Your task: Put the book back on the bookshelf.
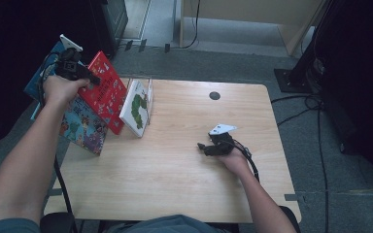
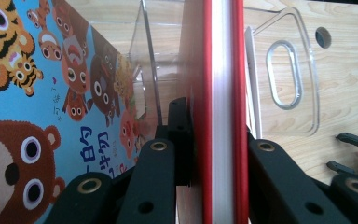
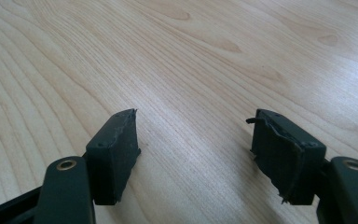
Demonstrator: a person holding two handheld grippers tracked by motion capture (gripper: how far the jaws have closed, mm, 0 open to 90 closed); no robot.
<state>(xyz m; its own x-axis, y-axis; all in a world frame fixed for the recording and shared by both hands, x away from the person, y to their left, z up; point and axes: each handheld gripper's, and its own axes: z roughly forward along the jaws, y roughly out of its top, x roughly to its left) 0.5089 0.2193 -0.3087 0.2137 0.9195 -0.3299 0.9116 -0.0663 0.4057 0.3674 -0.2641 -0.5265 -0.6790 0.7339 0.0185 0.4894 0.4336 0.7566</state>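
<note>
our left gripper (image 1: 91, 77) is clamped on the red book (image 1: 104, 90), raised at the table's (image 1: 184, 174) left edge, right of the blue animal book (image 1: 82, 127). in the left gripper view the red book's (image 2: 221, 93) page edge runs between the jaws, the clear acrylic rack (image 2: 291, 74) just beyond. our right gripper (image 3: 193, 140) rests with jaws wide apart and empty, bare wood ahead.
</note>
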